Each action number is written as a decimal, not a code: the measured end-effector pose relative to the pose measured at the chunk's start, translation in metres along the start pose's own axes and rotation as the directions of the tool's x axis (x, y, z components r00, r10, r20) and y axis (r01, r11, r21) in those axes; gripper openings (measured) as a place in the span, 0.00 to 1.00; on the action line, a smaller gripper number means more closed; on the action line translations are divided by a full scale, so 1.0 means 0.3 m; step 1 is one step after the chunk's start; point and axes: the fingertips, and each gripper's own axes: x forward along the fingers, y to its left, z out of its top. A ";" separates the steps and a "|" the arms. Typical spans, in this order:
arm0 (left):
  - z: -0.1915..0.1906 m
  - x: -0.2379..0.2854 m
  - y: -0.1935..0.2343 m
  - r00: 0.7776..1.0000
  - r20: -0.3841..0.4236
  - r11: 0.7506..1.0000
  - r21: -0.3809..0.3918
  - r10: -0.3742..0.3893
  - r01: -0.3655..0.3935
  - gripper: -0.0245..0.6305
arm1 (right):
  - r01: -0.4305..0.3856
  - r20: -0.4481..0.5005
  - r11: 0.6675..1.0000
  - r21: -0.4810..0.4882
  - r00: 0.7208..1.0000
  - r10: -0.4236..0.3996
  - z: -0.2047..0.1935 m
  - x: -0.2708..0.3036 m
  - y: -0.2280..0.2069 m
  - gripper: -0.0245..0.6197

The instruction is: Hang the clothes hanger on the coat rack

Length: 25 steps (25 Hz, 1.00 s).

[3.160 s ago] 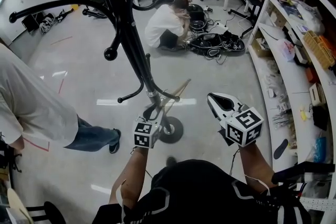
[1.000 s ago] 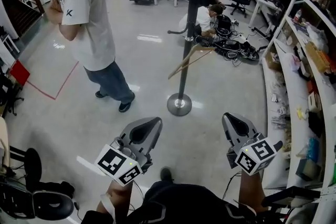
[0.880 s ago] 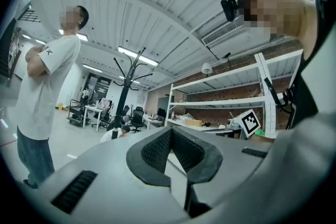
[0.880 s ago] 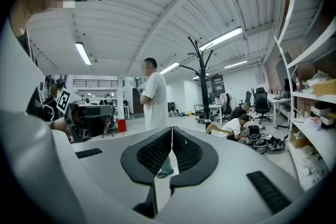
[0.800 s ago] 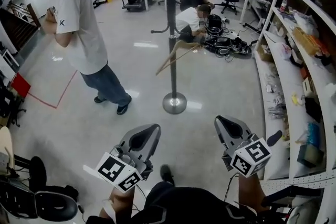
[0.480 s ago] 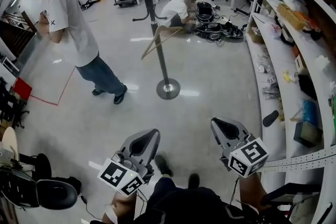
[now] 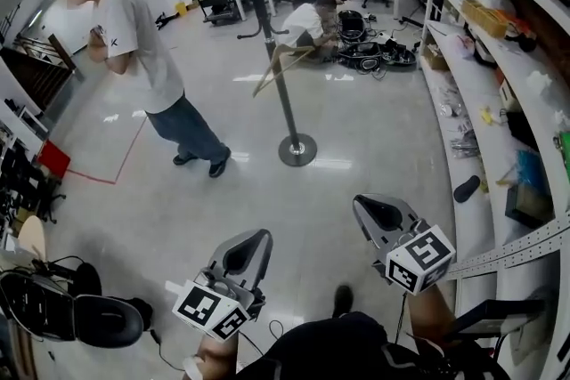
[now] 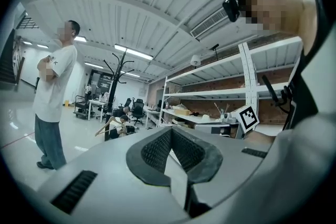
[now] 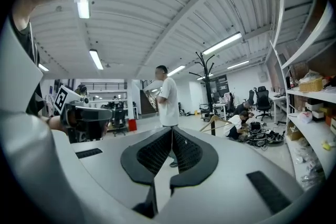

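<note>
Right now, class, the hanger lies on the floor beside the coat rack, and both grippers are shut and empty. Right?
No: the hanger hangs on the coat rack, off the floor; the head view shows it. The left gripper and right gripper are shut and empty.

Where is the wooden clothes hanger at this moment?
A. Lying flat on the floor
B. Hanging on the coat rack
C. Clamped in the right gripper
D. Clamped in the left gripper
B: the wooden clothes hanger hangs against the pole of the black coat rack, well above its round base and the floor.
</note>
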 end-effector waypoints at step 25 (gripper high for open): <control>-0.098 -0.831 -0.360 0.993 0.097 0.997 -0.020 -0.067 0.069 0.04 | 0.088 -0.028 0.996 -0.022 0.996 -0.088 -0.131 -0.583 0.772 0.05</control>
